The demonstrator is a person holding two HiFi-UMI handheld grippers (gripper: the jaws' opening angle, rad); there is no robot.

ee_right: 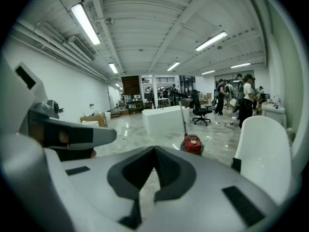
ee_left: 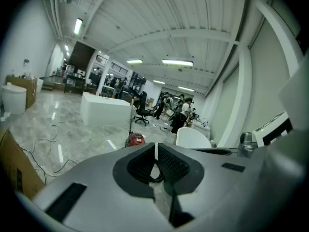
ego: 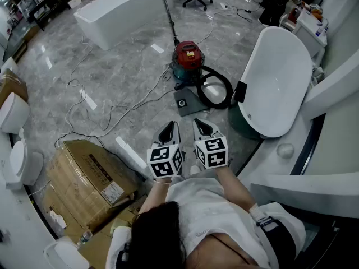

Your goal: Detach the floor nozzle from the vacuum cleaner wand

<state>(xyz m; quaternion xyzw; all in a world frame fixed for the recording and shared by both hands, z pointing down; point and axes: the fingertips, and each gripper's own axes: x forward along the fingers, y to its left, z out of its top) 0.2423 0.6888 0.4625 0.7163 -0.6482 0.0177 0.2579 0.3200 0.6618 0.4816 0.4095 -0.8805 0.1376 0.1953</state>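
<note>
A red canister vacuum cleaner (ego: pixel 187 58) stands on the grey floor some way ahead of me, with a black hose (ego: pixel 216 89) coiled at its right. Its thin dark wand (ego: pixel 167 10) rises behind it, the lower end hidden by the canister. A dark flat square piece (ego: pixel 184 101) lies just in front; I cannot tell if it is the floor nozzle. My left gripper (ego: pixel 168 131) and right gripper (ego: pixel 202 126) are held side by side close to my body, both shut and empty, pointing toward the vacuum (ee_left: pixel 136 139) (ee_right: pixel 193 144), far short of it.
A white bathtub (ego: pixel 277 83) stands at the right of the vacuum and another (ego: pixel 120 13) behind it. A cardboard box (ego: pixel 84 178) sits at my left, toilets (ego: pixel 11 114) further left. Cables (ego: pixel 112 111) trail over the floor. People stand far off.
</note>
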